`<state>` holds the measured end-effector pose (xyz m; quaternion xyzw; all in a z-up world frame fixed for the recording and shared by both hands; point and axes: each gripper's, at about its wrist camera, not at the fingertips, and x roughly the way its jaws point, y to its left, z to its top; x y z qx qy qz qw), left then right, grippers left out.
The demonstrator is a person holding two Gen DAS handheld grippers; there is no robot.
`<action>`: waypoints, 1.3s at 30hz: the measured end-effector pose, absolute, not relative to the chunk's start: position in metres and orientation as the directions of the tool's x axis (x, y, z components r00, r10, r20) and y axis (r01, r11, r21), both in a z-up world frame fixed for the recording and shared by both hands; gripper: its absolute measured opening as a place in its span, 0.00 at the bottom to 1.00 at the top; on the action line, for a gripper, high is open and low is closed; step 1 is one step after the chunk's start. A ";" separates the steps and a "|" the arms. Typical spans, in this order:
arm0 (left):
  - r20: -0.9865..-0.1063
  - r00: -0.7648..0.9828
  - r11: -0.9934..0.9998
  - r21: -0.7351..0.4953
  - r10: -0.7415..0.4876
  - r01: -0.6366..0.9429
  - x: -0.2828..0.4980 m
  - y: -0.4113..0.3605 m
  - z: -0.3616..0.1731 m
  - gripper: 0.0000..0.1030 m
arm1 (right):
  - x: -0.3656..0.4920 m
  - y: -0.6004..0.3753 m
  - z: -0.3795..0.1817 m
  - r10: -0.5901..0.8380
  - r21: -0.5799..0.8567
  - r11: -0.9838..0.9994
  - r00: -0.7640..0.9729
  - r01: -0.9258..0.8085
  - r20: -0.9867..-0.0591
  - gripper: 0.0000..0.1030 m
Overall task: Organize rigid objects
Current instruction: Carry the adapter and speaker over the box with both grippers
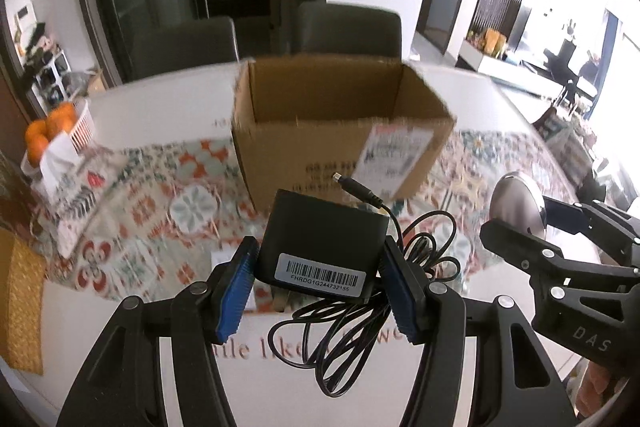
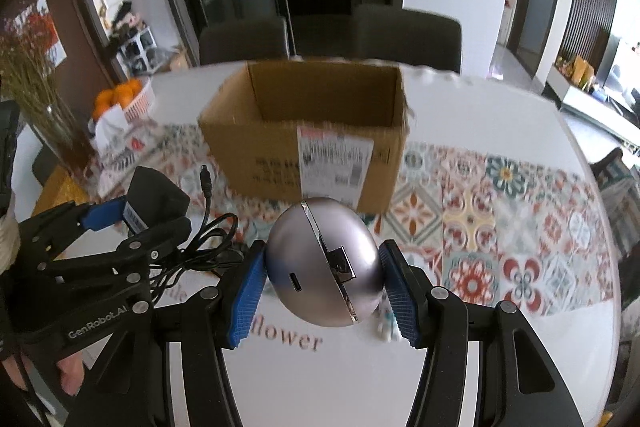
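My left gripper (image 1: pixel 318 259) is shut on a black power adapter (image 1: pixel 320 239) with a barcode label; its black cable (image 1: pixel 360 307) hangs in loops below. It is held above the table, short of an open cardboard box (image 1: pixel 336 143). My right gripper (image 2: pixel 322 277) is shut on a silver egg-shaped device (image 2: pixel 324 259), also raised in front of the box (image 2: pixel 308 147). The left gripper with the adapter (image 2: pixel 156 195) shows at the left of the right wrist view. The silver device (image 1: pixel 516 203) shows at the right of the left wrist view.
The box stands on a patterned tile runner (image 2: pixel 500 227) on a white table (image 2: pixel 360 379). A basket of oranges (image 1: pixel 60 127) and a tissue pack sit at far left, a vase of dried flowers (image 2: pixel 36 75) nearby. Two grey chairs (image 1: pixel 348 27) stand behind the table.
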<state>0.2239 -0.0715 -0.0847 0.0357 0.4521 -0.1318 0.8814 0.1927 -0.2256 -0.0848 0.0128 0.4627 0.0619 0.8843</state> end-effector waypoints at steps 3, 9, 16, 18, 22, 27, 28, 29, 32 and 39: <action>-0.781 0.593 0.965 -0.043 -0.195 0.260 0.230 -0.070 -0.070 0.58 | 0.200 -0.224 -0.070 0.123 0.077 0.992 0.602 -0.101 -0.789 0.55; -0.741 0.646 0.968 -0.022 -0.183 0.250 0.246 -0.067 -0.047 0.58 | 0.215 -0.221 -0.050 0.129 0.072 0.991 0.656 -0.113 -0.744 0.55; -0.708 0.684 0.970 -0.005 -0.176 0.244 0.270 -0.066 -0.029 0.58 | 0.238 -0.218 -0.035 0.125 0.056 0.991 0.693 -0.121 -0.710 0.55; -0.704 0.688 0.970 -0.007 -0.177 0.242 0.277 -0.066 -0.026 0.58 | 0.245 -0.218 -0.030 0.127 0.054 0.991 0.703 -0.124 -0.700 0.55; -0.702 0.688 0.971 -0.018 -0.183 0.240 0.291 -0.067 -0.022 0.58 | 0.258 -0.217 -0.024 0.122 0.042 0.991 0.717 -0.128 -0.686 0.55; -0.717 0.670 0.969 -0.028 -0.191 0.246 0.313 -0.071 -0.023 0.58 | 0.279 -0.220 -0.022 0.122 0.047 0.991 0.714 -0.124 -0.690 0.55; -0.720 0.667 0.968 -0.027 -0.192 0.249 0.318 -0.073 -0.024 0.58 | 0.283 -0.221 -0.022 0.122 0.048 0.991 0.713 -0.123 -0.690 0.55; -0.724 0.663 0.968 -0.025 -0.190 0.250 0.323 -0.075 -0.024 0.58 | 0.287 -0.222 -0.022 0.117 0.046 0.992 0.711 -0.118 -0.694 0.55; -0.735 0.653 0.967 -0.014 -0.184 0.256 0.336 -0.081 -0.025 0.58 | 0.297 -0.225 -0.024 0.105 0.040 0.993 0.705 -0.108 -0.702 0.55; -0.784 0.600 0.962 0.014 -0.158 0.272 0.373 -0.101 -0.036 0.58 | 0.328 -0.239 -0.037 0.092 0.057 0.996 0.663 -0.075 -0.743 0.55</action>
